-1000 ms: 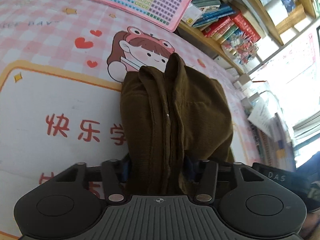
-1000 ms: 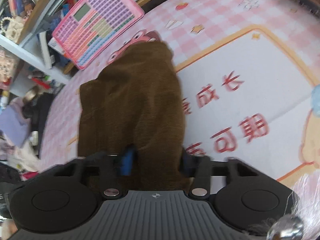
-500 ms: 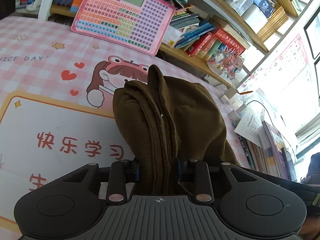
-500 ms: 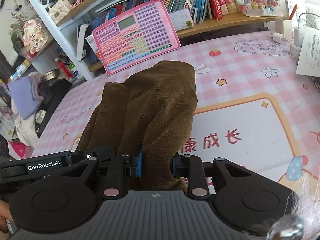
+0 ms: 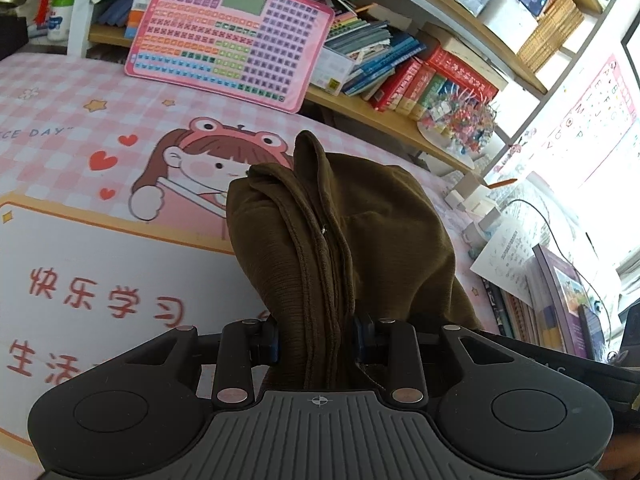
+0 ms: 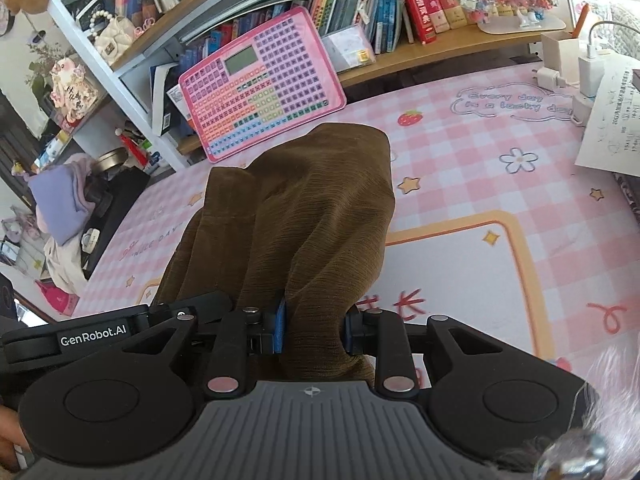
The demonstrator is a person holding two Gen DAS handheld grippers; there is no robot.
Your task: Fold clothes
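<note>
Both the left gripper [image 5: 316,338] and right gripper [image 6: 314,330] are clenched on the bunched brown ribbed-knit garment [image 5: 340,232], holding it draped over the pink checked cartoon desk mat [image 5: 72,248], likely to lay a fold.

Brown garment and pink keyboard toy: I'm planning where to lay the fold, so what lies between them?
Only bare pink checked mat; the right wrist view shows it between garment and toy.
</note>
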